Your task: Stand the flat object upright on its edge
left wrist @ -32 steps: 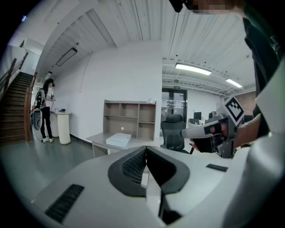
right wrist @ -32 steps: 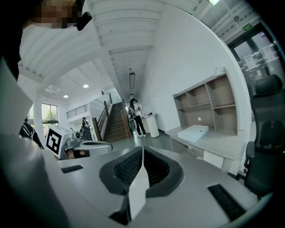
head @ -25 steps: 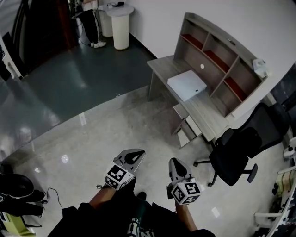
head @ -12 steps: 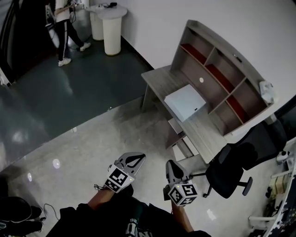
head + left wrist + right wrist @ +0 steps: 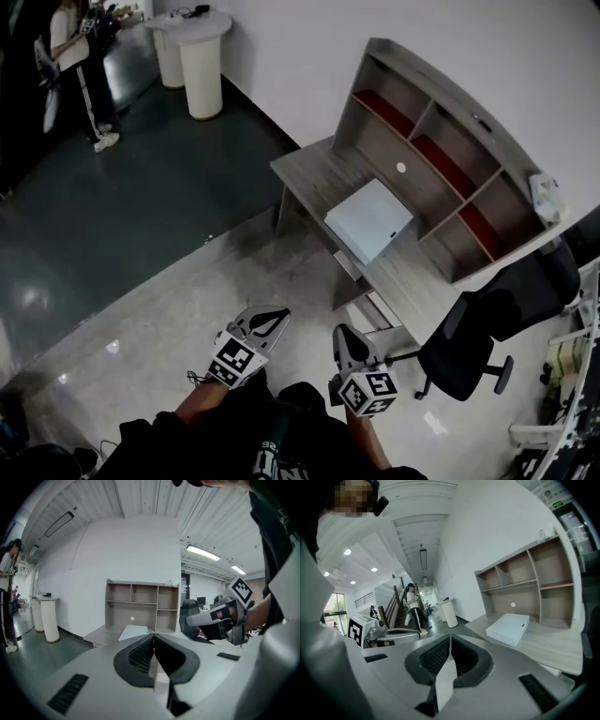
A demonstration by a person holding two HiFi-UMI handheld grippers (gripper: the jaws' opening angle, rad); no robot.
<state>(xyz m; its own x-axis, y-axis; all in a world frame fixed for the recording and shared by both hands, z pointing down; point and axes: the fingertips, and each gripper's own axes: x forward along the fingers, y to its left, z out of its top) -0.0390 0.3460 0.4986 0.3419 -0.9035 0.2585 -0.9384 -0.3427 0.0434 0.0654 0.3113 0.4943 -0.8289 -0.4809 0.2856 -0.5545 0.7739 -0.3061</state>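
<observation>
While beside the left gripper (image 5: 281,313), right gripper (image 5: 343,330) forward-pointing, jaws together.

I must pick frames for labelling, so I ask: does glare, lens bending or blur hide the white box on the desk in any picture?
Head view: lamp glare spots lie on the glossy floor, away from the white box, which is evenly lit and sharp; the shelf unit bows. Left gripper view: dark corners, box small but visible. Right gripper view: strong fisheye bending, box clear.
</observation>
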